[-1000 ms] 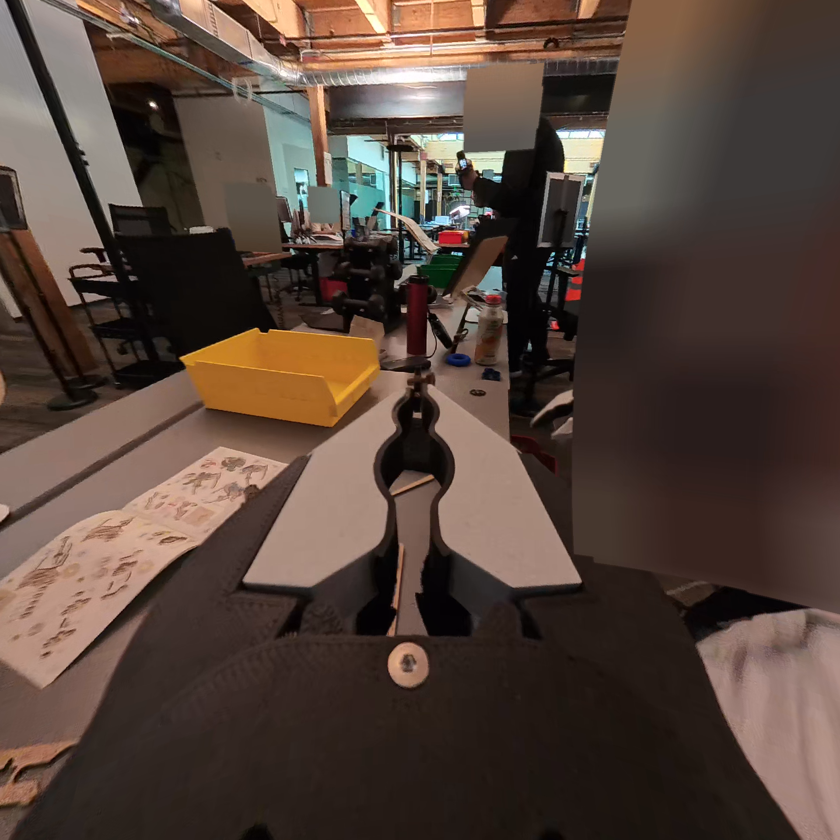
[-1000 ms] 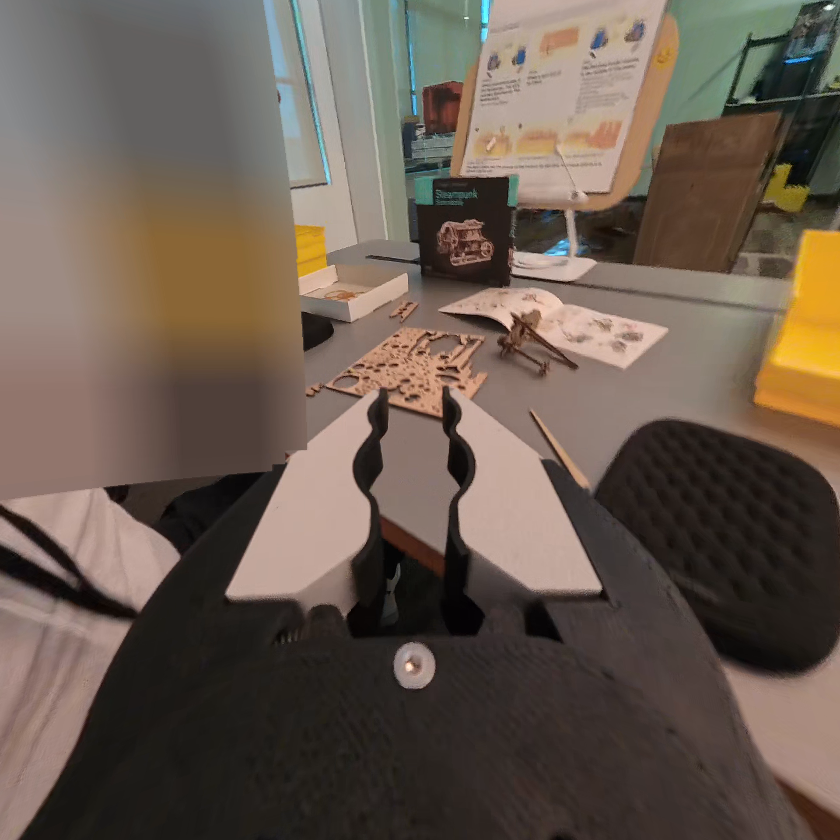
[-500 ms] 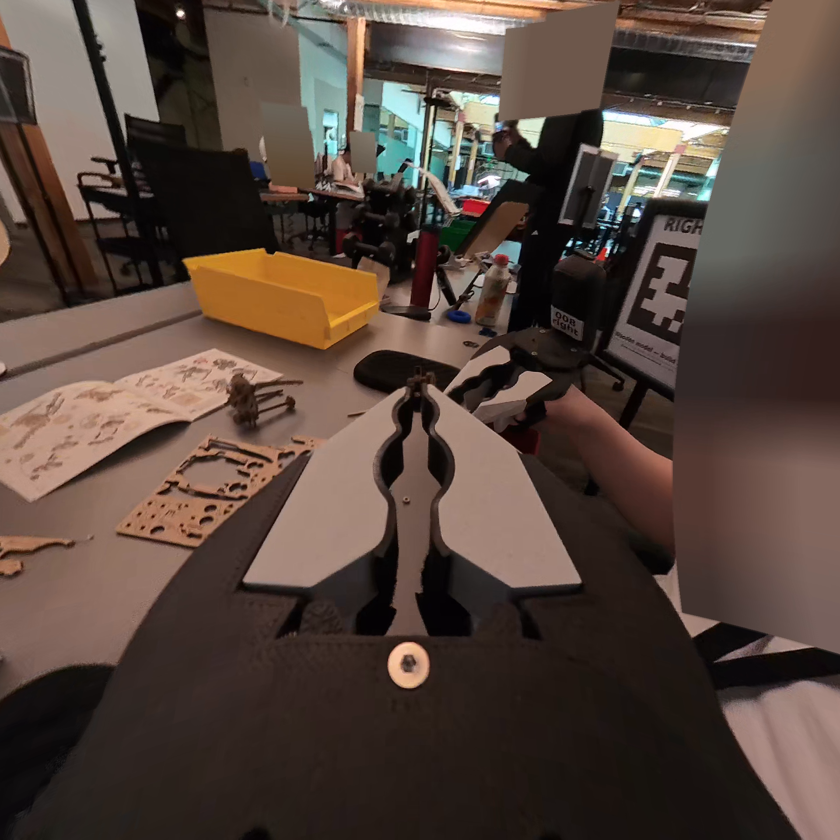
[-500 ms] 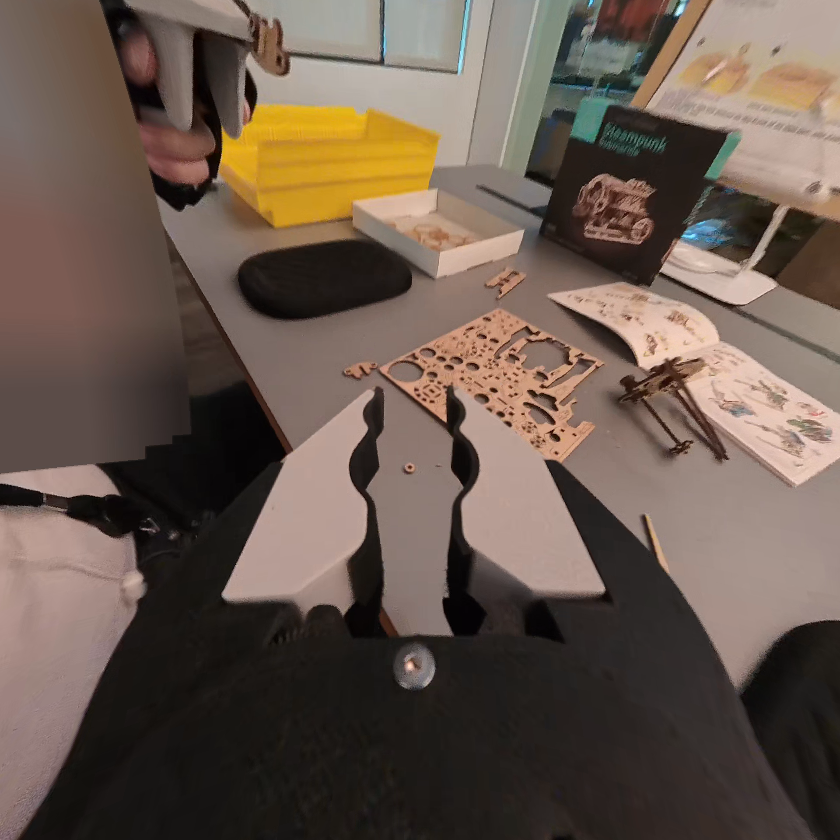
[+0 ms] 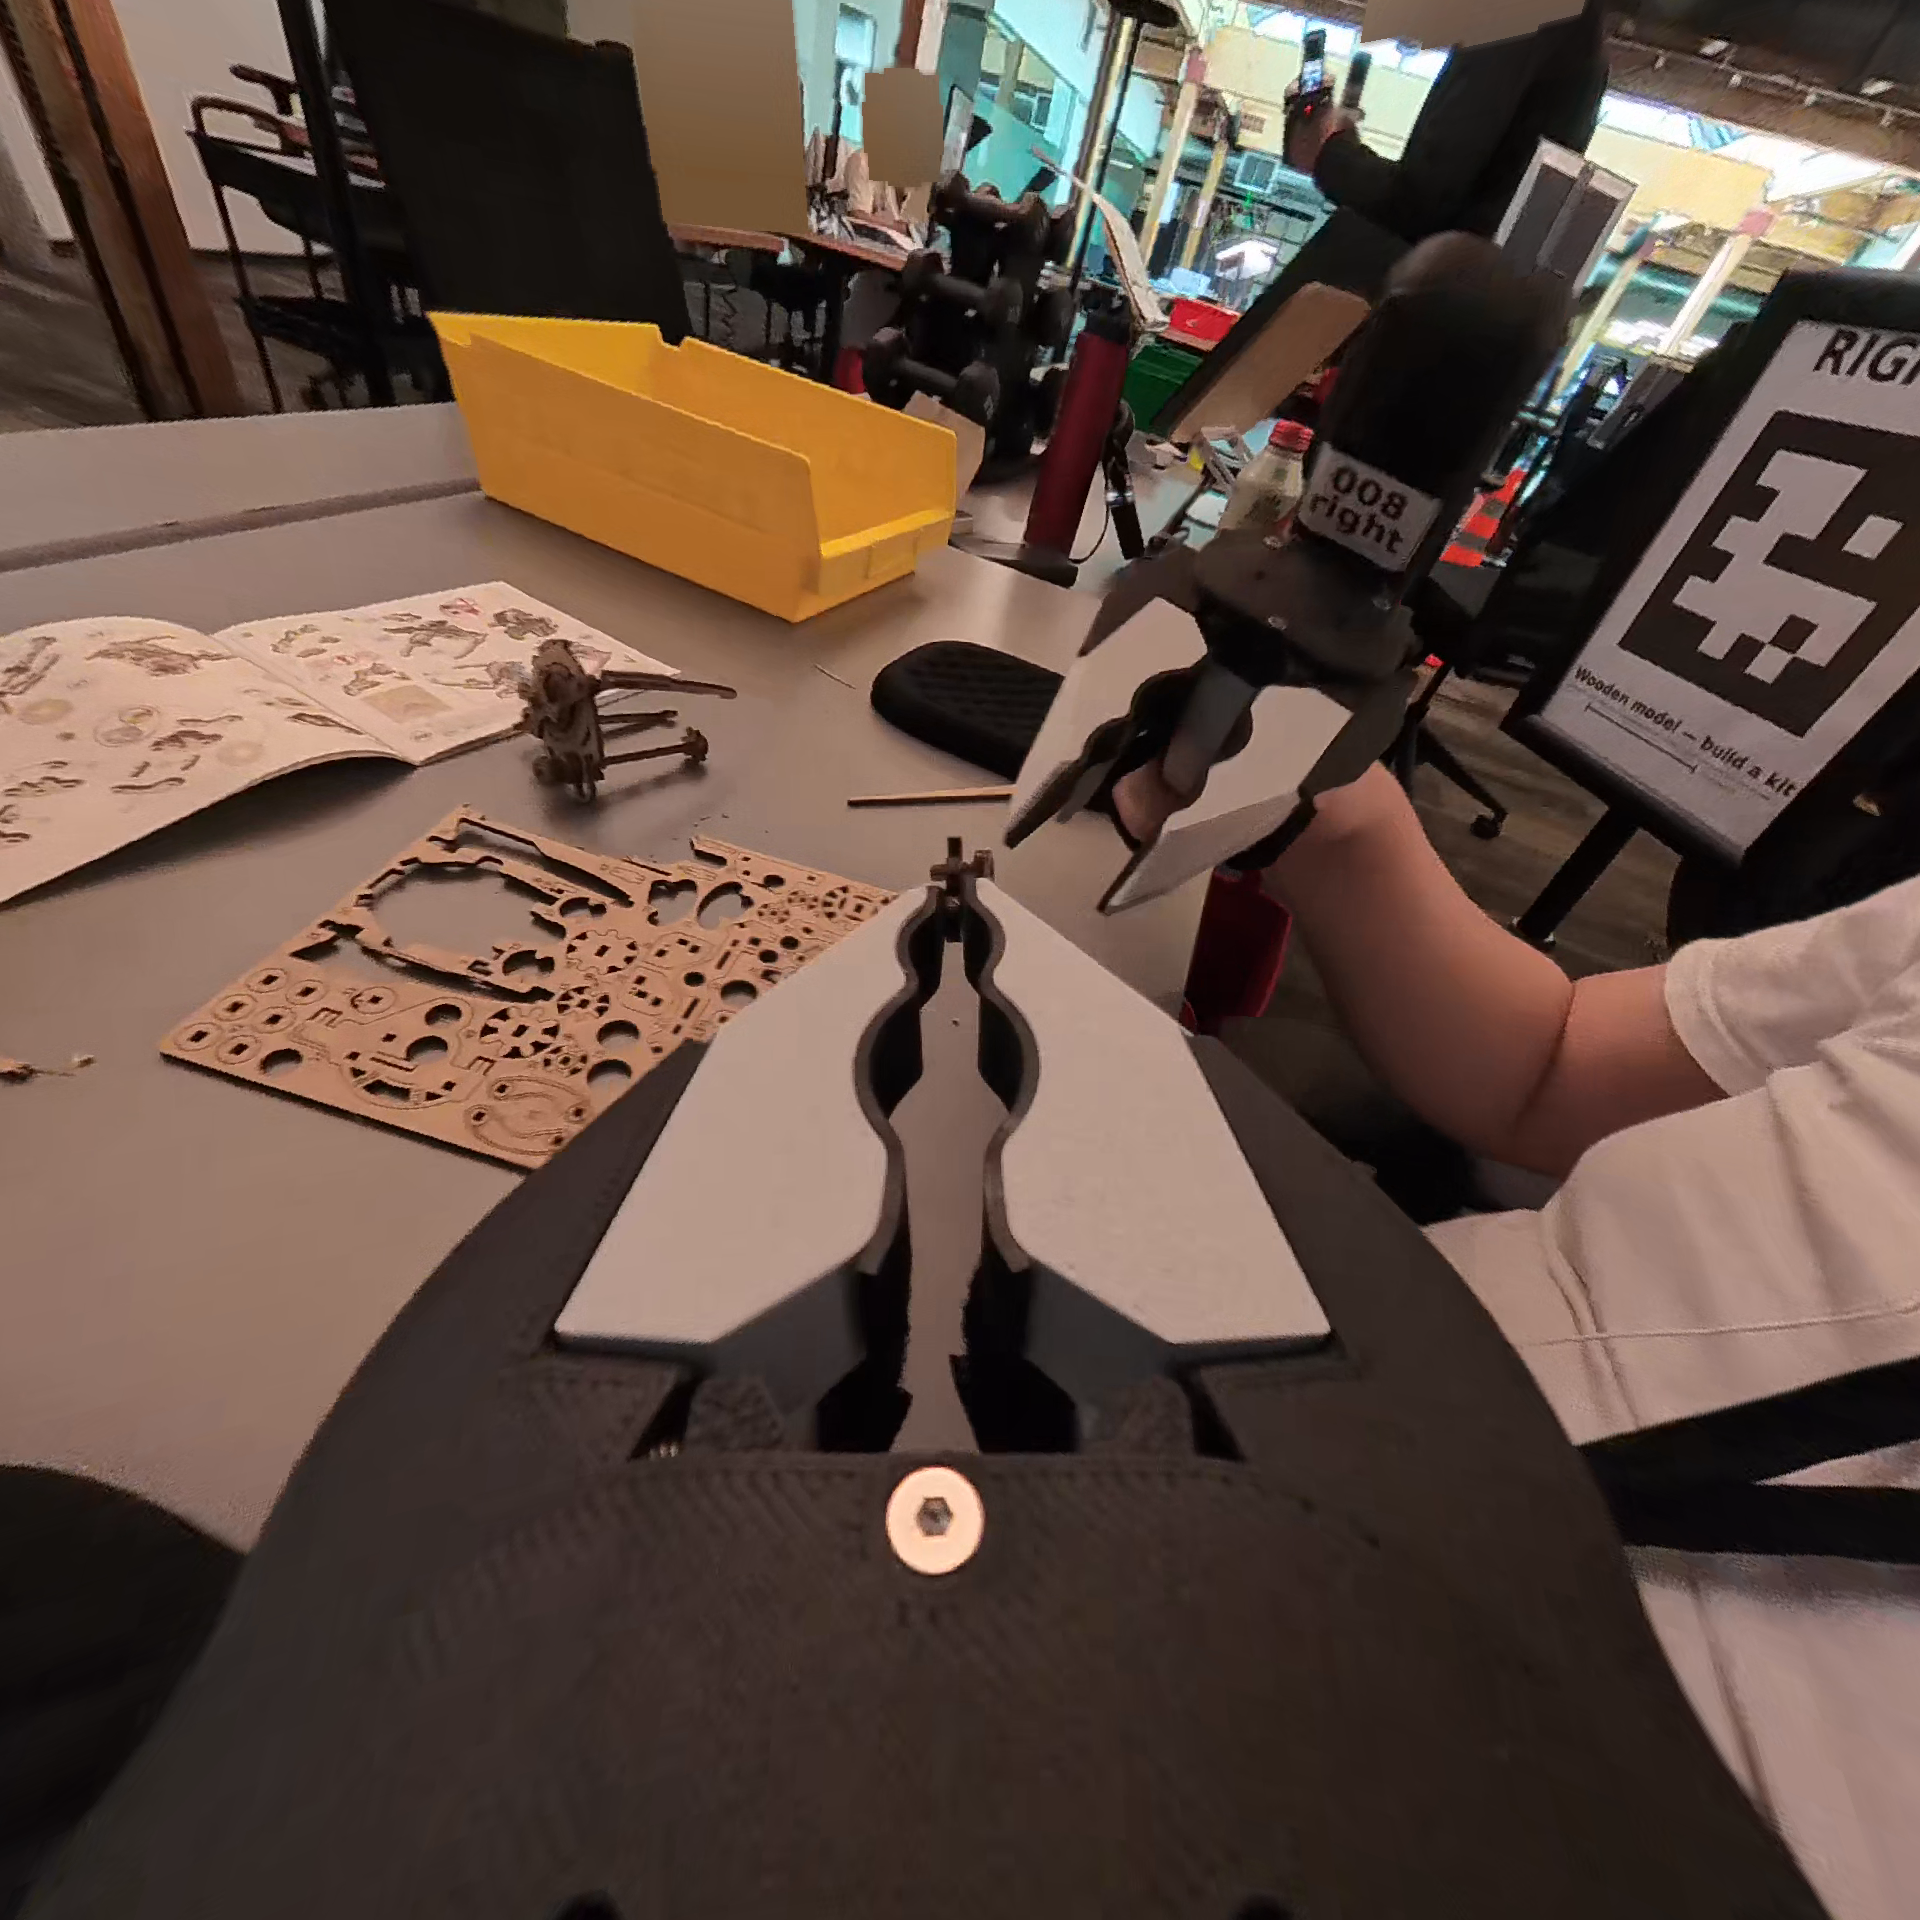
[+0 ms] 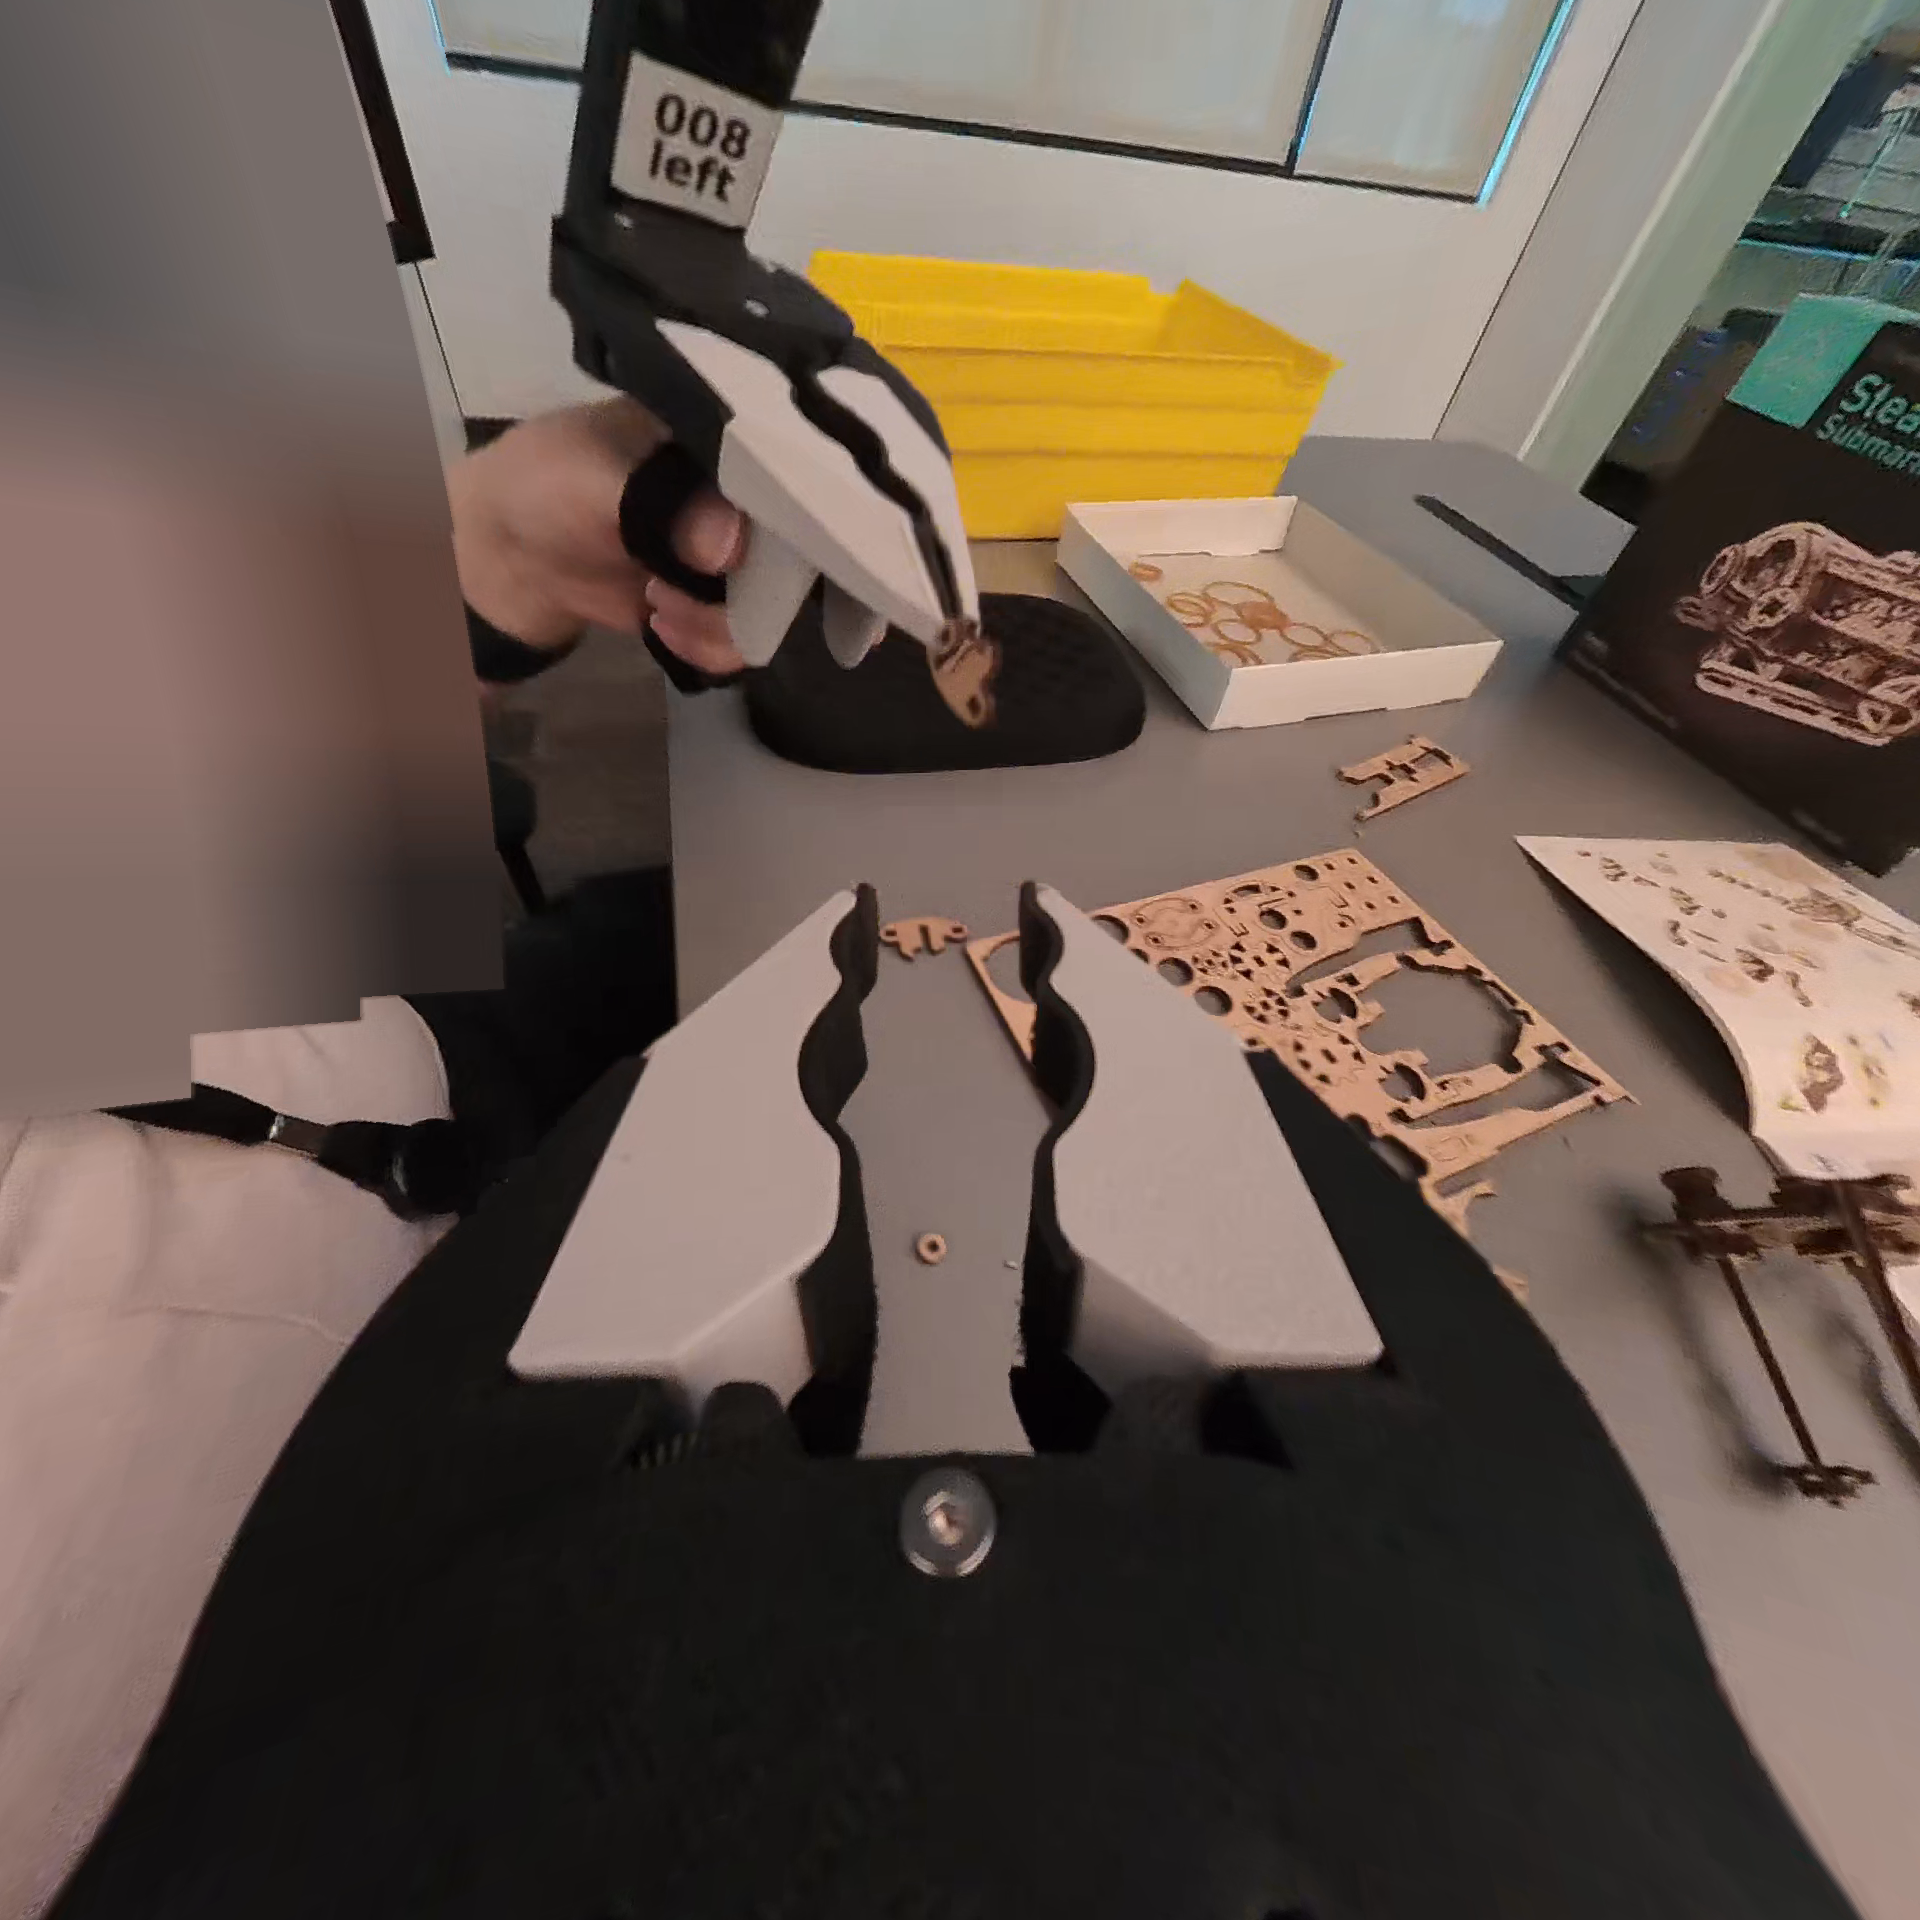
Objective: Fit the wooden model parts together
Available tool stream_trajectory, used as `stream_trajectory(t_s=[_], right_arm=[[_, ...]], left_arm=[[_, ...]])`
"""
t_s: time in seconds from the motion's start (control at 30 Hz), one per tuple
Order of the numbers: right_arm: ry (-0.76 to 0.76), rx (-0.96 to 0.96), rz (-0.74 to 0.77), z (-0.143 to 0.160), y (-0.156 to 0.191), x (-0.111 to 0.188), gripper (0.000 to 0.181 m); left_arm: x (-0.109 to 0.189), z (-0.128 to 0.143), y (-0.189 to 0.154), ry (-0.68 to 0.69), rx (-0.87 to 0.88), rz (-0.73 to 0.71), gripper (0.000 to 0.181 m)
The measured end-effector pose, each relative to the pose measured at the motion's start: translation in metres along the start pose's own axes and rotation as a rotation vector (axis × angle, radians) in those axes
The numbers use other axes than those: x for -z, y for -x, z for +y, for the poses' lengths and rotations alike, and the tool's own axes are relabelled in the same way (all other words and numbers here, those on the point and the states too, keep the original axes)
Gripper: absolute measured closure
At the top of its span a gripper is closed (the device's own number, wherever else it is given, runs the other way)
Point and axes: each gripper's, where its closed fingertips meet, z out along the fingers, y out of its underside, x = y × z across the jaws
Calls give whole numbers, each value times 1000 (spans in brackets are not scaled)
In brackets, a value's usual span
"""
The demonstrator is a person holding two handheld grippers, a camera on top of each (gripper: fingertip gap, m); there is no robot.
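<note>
My left gripper (image 5: 958, 896) is shut on a small flat wooden part (image 5: 960, 869), held above the table; it also shows in the right wrist view (image 6: 948, 613) with the part (image 6: 964, 673) hanging from its tips. My right gripper (image 6: 940, 902) is open and empty, low over the table edge; it shows in the left wrist view (image 5: 1081, 862). A tiny wooden ring (image 6: 928, 1244) lies on the table between its fingers. A punched wooden sheet (image 5: 520, 987) (image 6: 1320, 1008) lies flat. A half-built dark wooden assembly (image 5: 582, 717) (image 6: 1787, 1236) stands beside it.
An open instruction booklet (image 5: 260, 686), a yellow bin (image 5: 686, 457), two black pads (image 5: 966, 696) (image 6: 935, 686), a white tray of wooden rings (image 6: 1278, 613), a dark kit box (image 6: 1766, 623), loose wooden pieces (image 6: 1403, 774) (image 6: 925, 935) and a thin stick (image 5: 930, 798) are on the grey table (image 5: 156, 1195). The tips of one gripper are about 6 centimetres away from the tips of the other. About 20 centimetres separates my right fingertips from the half-built dark wooden assembly (image 5: 582, 717).
Both grippers have swung toward the table's parts and lowered. The left stays shut on the small part. The right stays open, now over the tiny ring.
</note>
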Motion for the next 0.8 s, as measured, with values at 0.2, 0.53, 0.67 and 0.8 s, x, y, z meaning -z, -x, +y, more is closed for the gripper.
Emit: stream_trajectory(t_s=[0.2, 0.53, 0.67, 0.8], right_arm=[[0, -65, -73, 8, 24, -18, 156], [-53, -50, -147, -8, 60, -37, 156], [-89, -114, -172, -13, 55, -37, 157], [-147, -177, -252, -22, 59, -33, 167]], left_arm=[[16, 13, -15, -25, -3, -51, 180], [27, 26, -43, -63, 110, 80, 180], [25, 23, -45, -92, 134, 159, 180], [23, 19, -48, -118, 85, 193, 180]])
